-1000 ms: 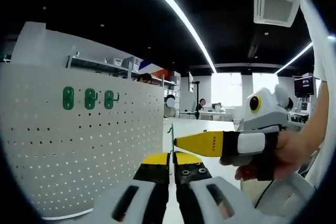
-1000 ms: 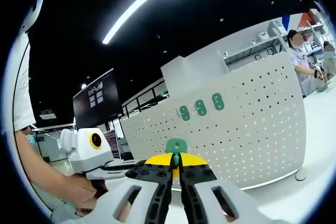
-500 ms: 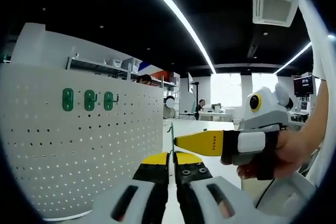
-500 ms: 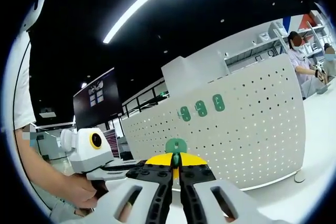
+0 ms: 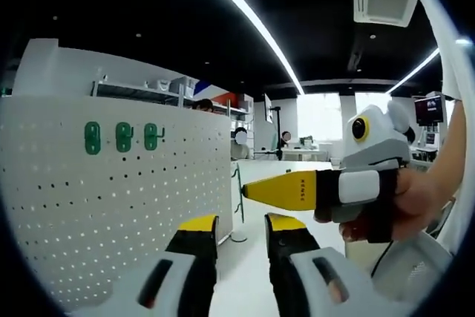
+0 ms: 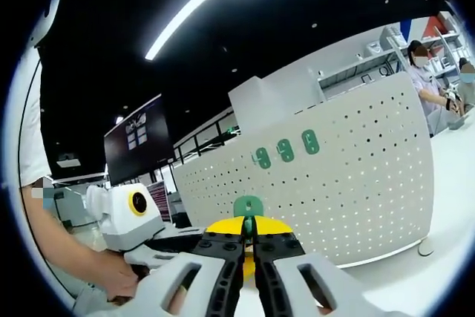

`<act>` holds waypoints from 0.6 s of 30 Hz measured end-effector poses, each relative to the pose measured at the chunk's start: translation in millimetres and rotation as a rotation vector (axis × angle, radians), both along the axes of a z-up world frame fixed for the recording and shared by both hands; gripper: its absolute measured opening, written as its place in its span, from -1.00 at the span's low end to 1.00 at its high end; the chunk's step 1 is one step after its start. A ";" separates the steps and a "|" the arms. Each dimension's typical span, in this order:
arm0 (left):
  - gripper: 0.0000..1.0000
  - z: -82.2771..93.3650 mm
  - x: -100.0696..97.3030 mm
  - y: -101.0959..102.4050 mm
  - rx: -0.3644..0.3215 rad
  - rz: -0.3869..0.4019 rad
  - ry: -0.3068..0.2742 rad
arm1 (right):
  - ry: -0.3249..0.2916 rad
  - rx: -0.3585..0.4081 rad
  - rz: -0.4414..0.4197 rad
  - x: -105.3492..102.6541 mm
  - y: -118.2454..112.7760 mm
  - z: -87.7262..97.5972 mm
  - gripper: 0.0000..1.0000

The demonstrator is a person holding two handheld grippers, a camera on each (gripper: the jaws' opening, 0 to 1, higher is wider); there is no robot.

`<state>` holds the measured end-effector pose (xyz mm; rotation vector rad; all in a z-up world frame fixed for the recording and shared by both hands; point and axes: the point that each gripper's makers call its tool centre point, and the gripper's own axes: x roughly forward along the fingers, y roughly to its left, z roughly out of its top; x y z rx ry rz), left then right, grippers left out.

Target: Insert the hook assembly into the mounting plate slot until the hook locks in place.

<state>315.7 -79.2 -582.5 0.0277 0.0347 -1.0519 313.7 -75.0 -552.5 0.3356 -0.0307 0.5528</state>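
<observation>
Right claw carries the green hook toward the pegboard; left claw stands spread and empty.

The right claw (image 6: 248,239) is pressed together on the hook assembly (image 6: 247,208), whose green plate stands upright above the tips, long axis vertical, face toward the white mounting plate (image 6: 356,183) standing on the desk (image 6: 415,280). I judge the high pinch keeps the hook's back free for a slot. Three green hooks (image 5: 119,136) already hang near the plate's top edge. The left claw (image 5: 241,229) holds nothing.
</observation>
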 end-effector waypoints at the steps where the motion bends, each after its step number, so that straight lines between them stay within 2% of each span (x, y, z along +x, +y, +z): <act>1: -0.30 -1.6 -0.6 -0.9 0.008 -0.002 -0.010 | 0.002 0.002 0.001 -0.2 0.1 -0.3 -0.99; 2: -0.23 -2.7 -1.0 -1.7 0.016 -0.004 -0.024 | 0.004 0.002 0.003 -0.4 0.3 -0.6 -0.99; 5: -0.07 -6.0 -1.0 -2.4 0.016 -0.005 -0.003 | 0.005 0.001 0.004 -0.6 0.3 -1.3 -0.99; 14: 0.30 -11.2 0.6 1.1 0.015 0.014 0.002 | 0.017 0.001 0.005 -0.7 0.5 -2.8 -0.99; 18: 0.27 -10.6 -0.2 0.8 0.010 0.014 0.003 | 0.014 -0.014 0.009 -1.2 2.5 -2.7 -0.99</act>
